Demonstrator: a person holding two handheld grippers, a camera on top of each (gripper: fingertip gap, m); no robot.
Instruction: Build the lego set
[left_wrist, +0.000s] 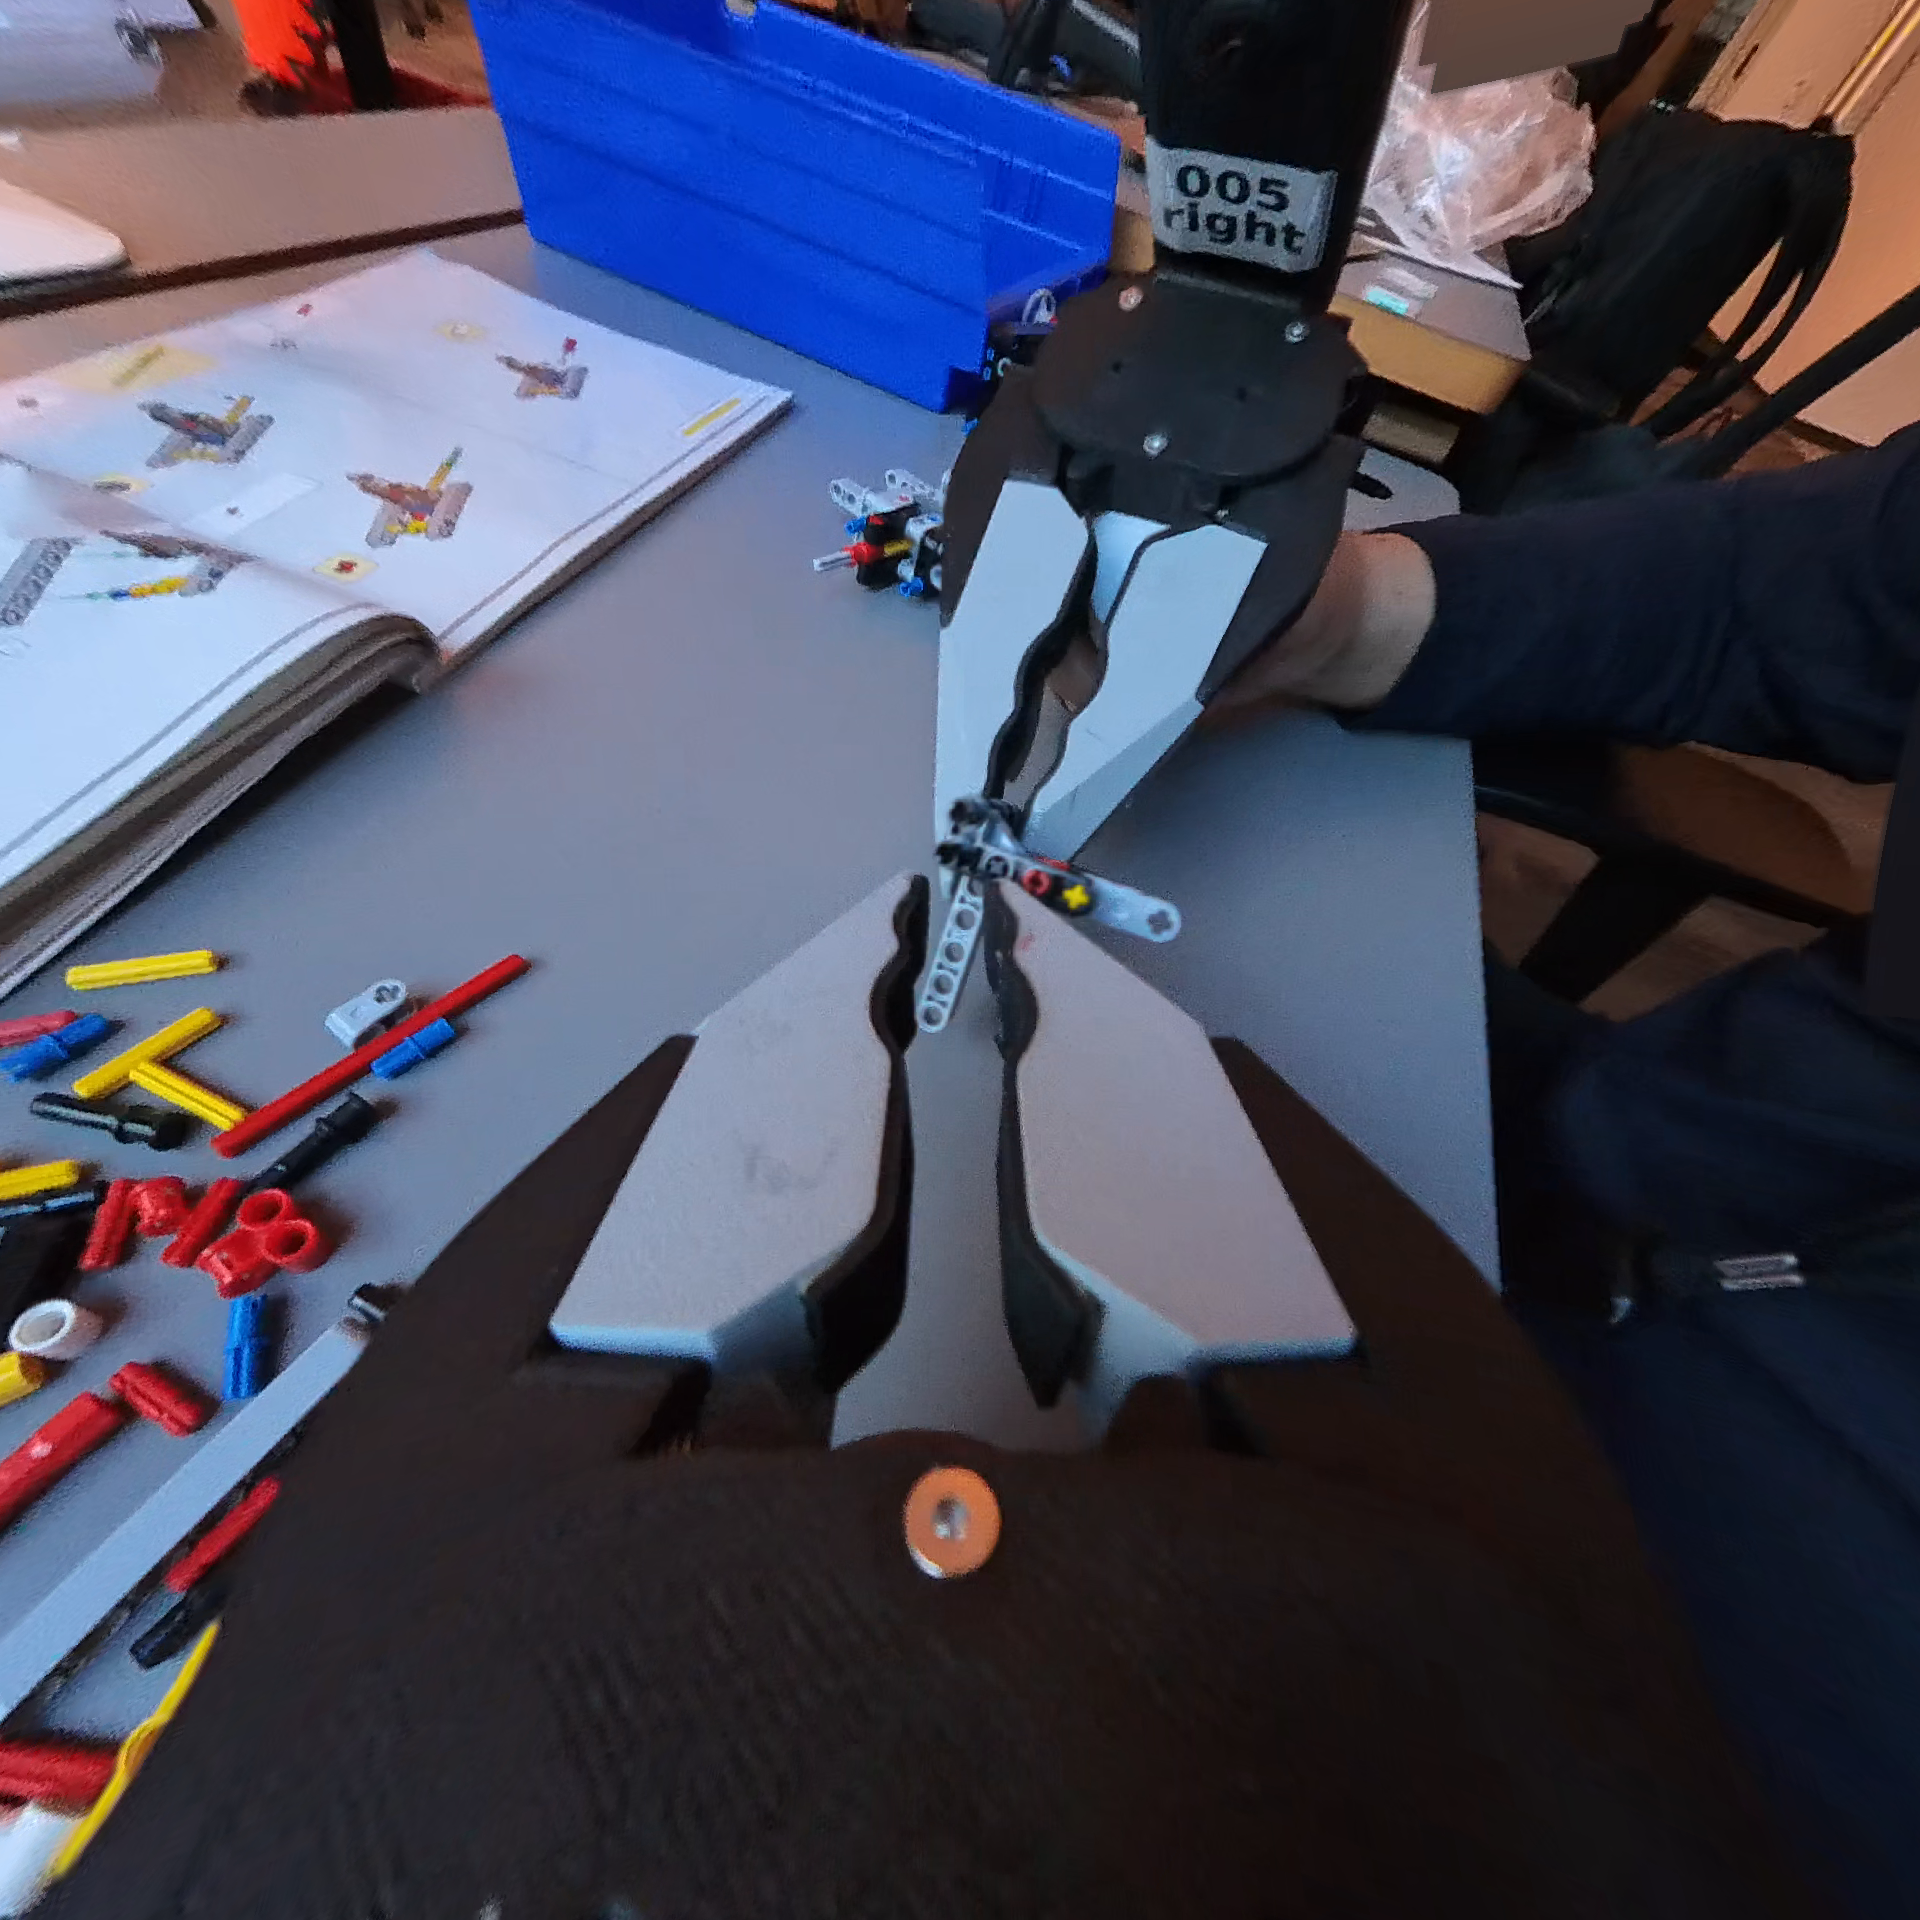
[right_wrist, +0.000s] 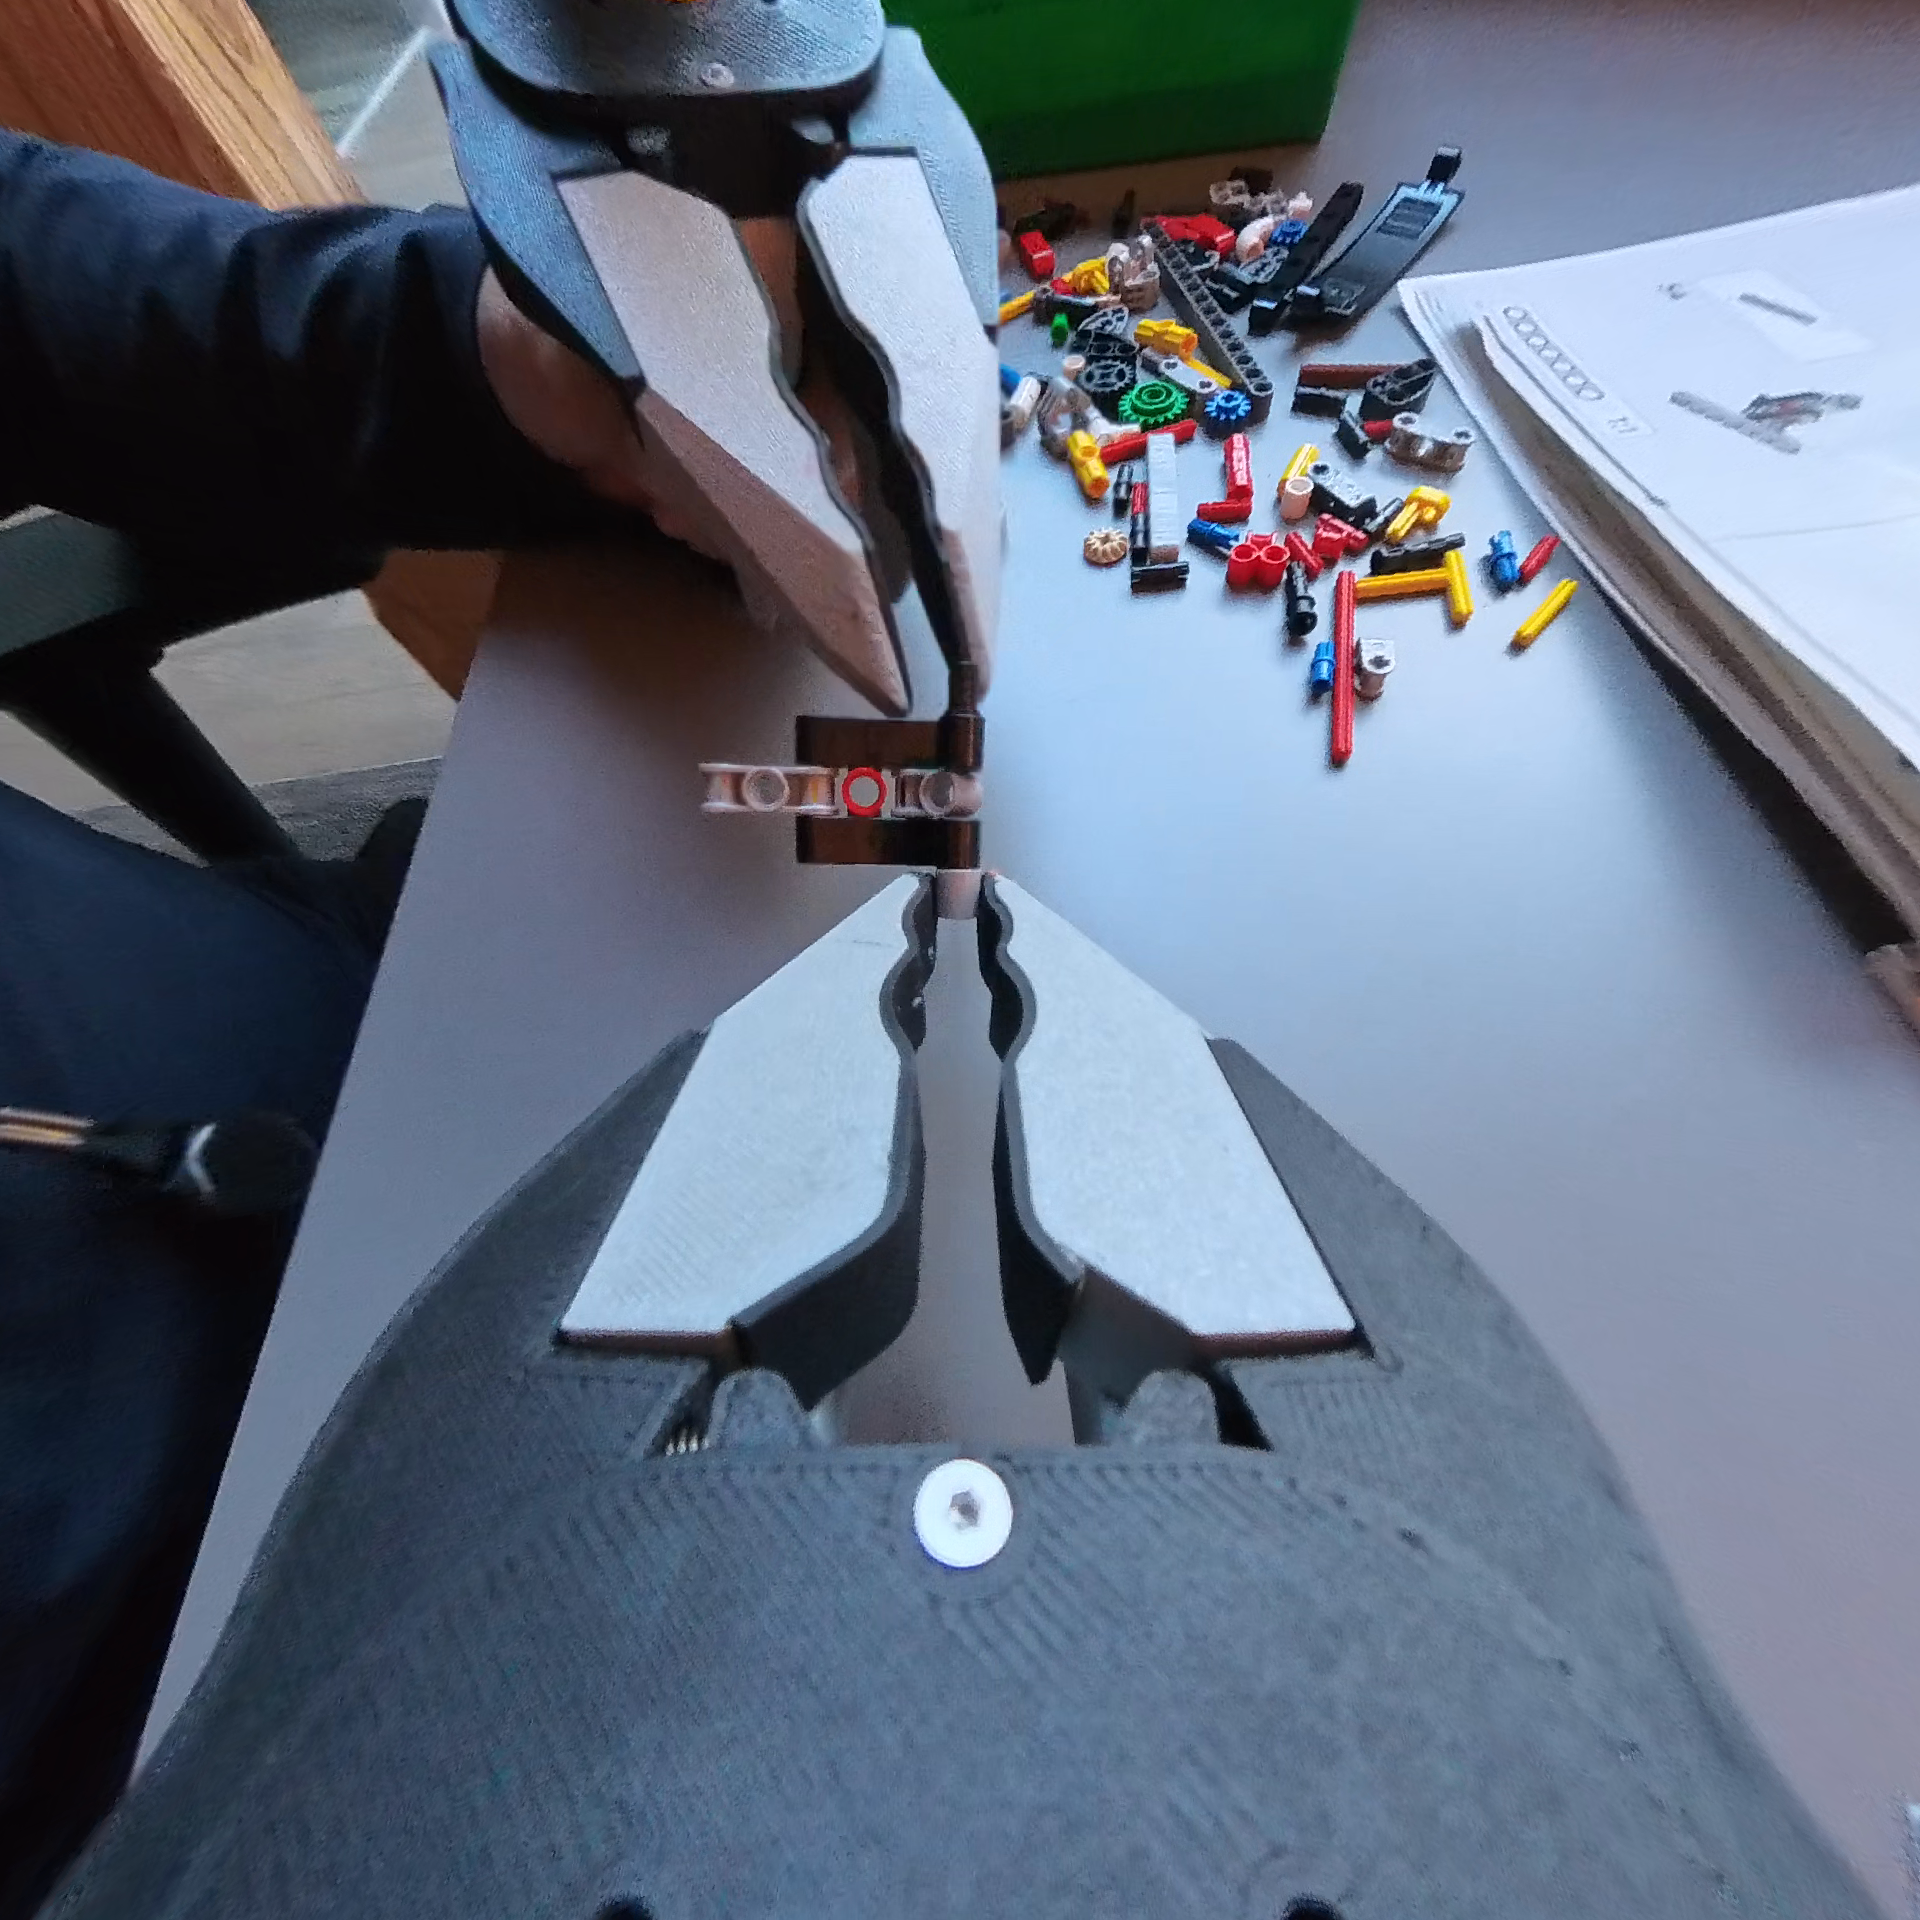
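A small assembly of grey beams (left_wrist: 1127, 912) with black, red and yellow pins hangs above the grey table (left_wrist: 644, 748) between both grippers. My right gripper (right_wrist: 954, 891) is shut on a light grey end of this assembly (right_wrist: 862, 792). In the left wrist view it comes from above (left_wrist: 1003, 821) and pinches the top. My left gripper (left_wrist: 958, 894) stands slightly open around the assembly's grey holed beam (left_wrist: 954, 961), with a gap showing beside one pad. It also shows in the right wrist view (right_wrist: 935, 691), fingertips just apart above the assembly.
Loose red, yellow, blue and black parts (left_wrist: 187, 1195) lie on the table, also seen in the right wrist view (right_wrist: 1247, 436). An open instruction booklet (left_wrist: 312, 499), a blue bin (left_wrist: 790, 187), a green bin (right_wrist: 1122, 73) and another small assembly (left_wrist: 894, 540) stand nearby. The table edge (left_wrist: 1475, 935) runs close by. The grippers are tip to tip, or close to it.
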